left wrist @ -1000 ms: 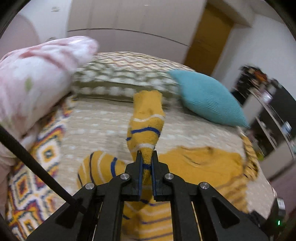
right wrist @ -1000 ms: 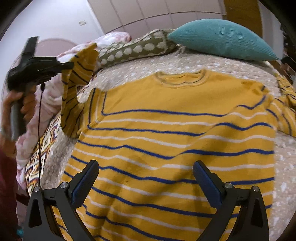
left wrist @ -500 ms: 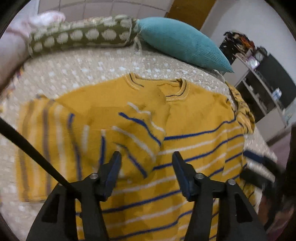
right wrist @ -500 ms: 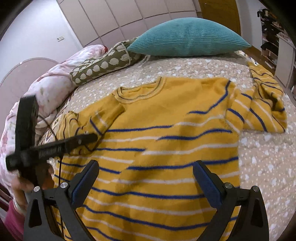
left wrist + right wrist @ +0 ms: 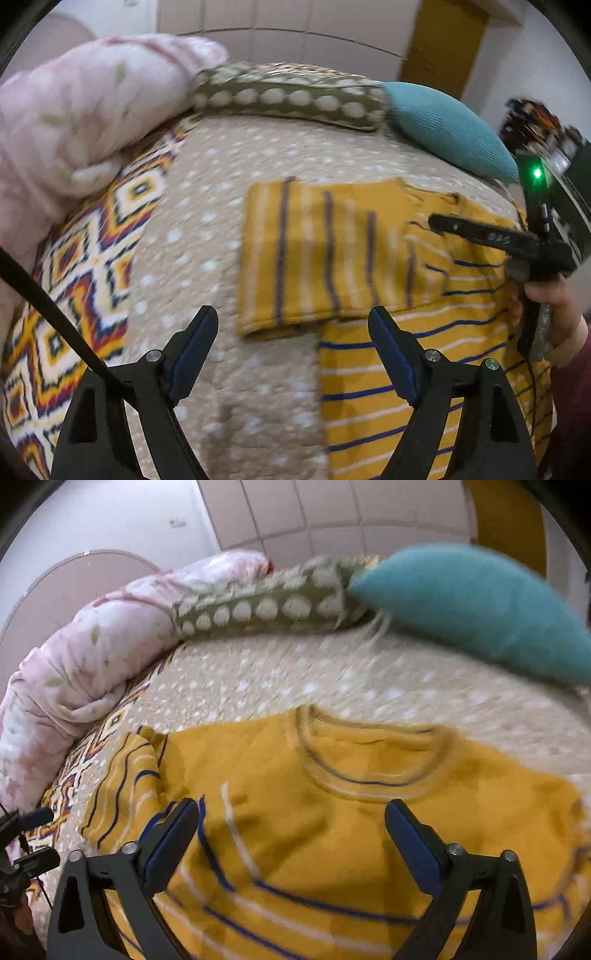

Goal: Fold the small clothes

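The yellow striped sweater (image 5: 388,295) lies mid-frame on the bed (image 5: 207,229), one sleeve (image 5: 332,254) folded across, and both the left gripper (image 5: 293,354) and right gripper (image 5: 291,845), jaws just widening and narrowing respectively, hover spread and empty, most folds remaining.

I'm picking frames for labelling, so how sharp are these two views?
Left wrist view: motion blur smears the striped sweater and pink blanket; its gripper's fingers stay crisp. Right wrist view: the teal pillow and sweater collar are streaked; fisheye bends both.
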Demonstrator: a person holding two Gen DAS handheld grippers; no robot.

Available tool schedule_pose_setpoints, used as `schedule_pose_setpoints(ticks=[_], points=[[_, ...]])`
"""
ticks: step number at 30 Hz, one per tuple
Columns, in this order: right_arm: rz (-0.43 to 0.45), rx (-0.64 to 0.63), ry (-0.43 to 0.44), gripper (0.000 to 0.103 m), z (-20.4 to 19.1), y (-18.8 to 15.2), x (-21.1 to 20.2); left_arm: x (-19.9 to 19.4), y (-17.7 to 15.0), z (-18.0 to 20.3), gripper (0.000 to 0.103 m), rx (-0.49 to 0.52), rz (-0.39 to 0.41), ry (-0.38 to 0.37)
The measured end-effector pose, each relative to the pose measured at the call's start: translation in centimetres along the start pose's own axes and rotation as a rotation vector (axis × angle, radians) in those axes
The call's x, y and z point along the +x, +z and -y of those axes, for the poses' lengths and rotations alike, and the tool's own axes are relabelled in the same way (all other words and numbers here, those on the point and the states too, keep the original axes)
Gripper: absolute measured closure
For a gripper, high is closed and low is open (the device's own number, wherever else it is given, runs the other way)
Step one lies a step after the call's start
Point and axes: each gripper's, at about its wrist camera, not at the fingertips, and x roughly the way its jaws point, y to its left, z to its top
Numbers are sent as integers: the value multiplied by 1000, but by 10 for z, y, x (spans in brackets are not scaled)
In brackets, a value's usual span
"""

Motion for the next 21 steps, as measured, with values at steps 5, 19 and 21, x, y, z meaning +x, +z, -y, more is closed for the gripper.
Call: schedule_pose_setpoints(ticks=[5,19,21], points=[[26,-59,10,98,-11,-8,-11,4,-4,-15,21,-51,3,3],[153,132,-318,98,107,-47,-128,33,1,38,21,-13,-34,-24],[137,133,-327,98,112,-51,-122,37,3,43,21,-8,-40,-21]])
